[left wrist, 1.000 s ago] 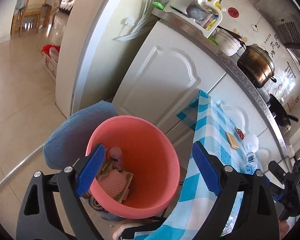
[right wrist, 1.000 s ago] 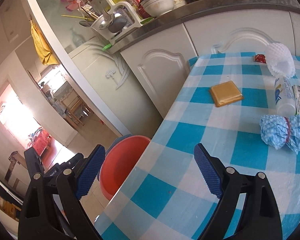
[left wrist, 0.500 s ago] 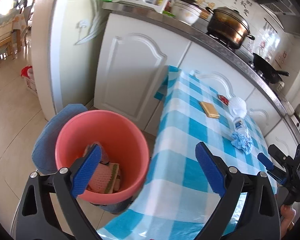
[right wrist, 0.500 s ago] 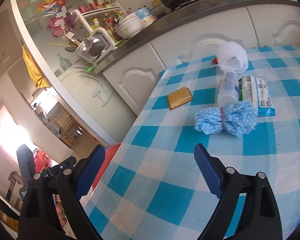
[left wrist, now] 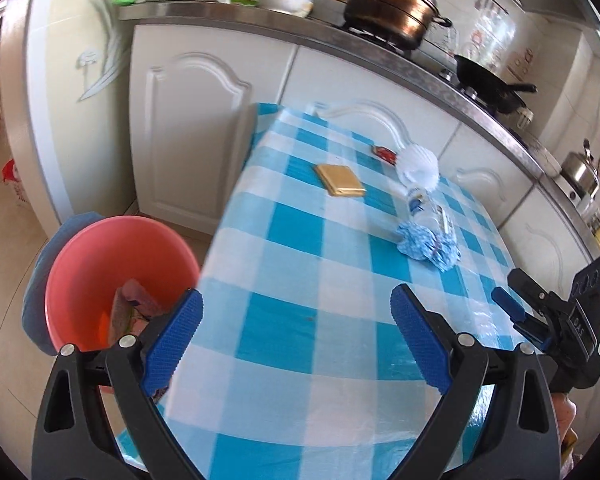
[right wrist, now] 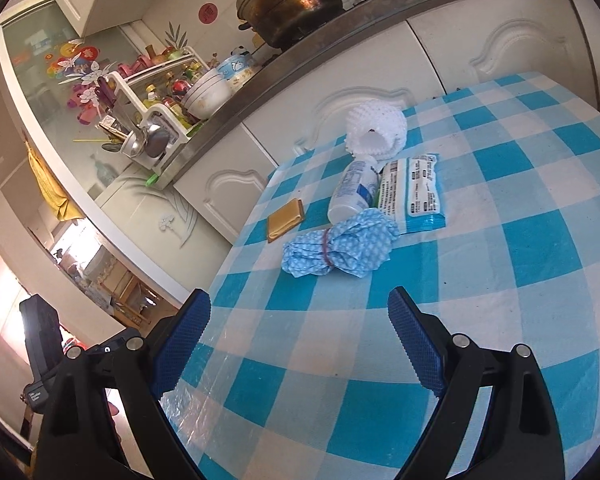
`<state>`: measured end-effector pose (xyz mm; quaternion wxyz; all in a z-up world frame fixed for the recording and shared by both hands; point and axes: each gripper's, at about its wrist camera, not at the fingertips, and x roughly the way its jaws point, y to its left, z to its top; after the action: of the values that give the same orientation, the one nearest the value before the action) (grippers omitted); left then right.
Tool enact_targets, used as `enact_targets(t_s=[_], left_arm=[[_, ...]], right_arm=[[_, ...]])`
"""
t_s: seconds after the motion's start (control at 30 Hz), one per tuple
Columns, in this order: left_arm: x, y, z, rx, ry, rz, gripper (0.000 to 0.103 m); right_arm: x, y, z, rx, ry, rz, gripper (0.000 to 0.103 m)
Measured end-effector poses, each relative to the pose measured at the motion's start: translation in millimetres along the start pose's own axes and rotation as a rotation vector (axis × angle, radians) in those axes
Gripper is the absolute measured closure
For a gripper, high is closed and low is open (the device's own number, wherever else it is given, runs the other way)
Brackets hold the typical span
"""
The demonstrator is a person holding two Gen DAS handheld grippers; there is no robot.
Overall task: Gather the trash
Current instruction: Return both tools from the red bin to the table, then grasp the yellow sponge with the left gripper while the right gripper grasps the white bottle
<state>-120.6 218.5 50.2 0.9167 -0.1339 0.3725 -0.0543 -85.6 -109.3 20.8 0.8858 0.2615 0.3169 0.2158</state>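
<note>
Several pieces of trash lie clustered mid-desk: a blue dotted wrapper bundle (right wrist: 339, 250) cinched by a band, nearest the tongs, touching a white bottle (right wrist: 352, 190) lying on its side and a flat wipes packet (right wrist: 415, 192); a white foam net (right wrist: 375, 130) and a tan square packet (right wrist: 286, 220) lie just beyond. All look light; the bundle is soft and crushable, probably best pinched at its banded waist. Right tongs (right wrist: 300, 340) are spread wide and empty, low over the checked desk (right wrist: 519, 240), aimed at the bundle. Left tongs (left wrist: 296, 334), likewise spread and empty, hover over the desk edge beside the pink bucket (left wrist: 100, 248) on the floor.
</note>
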Motion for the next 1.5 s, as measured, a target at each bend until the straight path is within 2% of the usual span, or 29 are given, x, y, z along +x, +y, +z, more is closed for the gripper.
enact_targets(t_s=[0.23,0.47,0.7,0.87,1.0,1.23,1.33,1.4,1.5], left_arm=[[17,-29,3,0.030,0.043,-0.020,0.008],[41,-56,24,0.047,0.054,-0.040,0.008],[99,-80,66,0.042,0.040,0.047,0.008],[153,-89,88,0.059,0.063,0.123,0.008],[189,-89,98,0.058,0.089,0.155,0.008],[217,-85,108,0.042,0.086,0.179,0.009],[219,-85,110,0.042,0.080,0.185,0.014],[221,-88,110,0.062,0.078,0.211,0.027],[221,-89,109,0.073,0.073,0.226,0.038]], right_arm=[[-11,-21,3,0.026,-0.009,-0.005,0.013],[-21,-31,5,0.038,-0.034,0.012,0.013],[-23,-35,5,0.035,-0.031,0.039,0.013],[-26,-41,7,0.042,-0.034,0.051,0.013],[-27,-48,8,0.050,-0.033,0.050,0.013],[-22,-58,13,0.081,-0.016,0.055,0.013],[-19,-58,16,0.072,-0.007,0.041,0.013],[-15,-56,19,0.067,0.008,0.032,0.013],[-7,-52,21,0.055,0.034,0.026,0.013]])
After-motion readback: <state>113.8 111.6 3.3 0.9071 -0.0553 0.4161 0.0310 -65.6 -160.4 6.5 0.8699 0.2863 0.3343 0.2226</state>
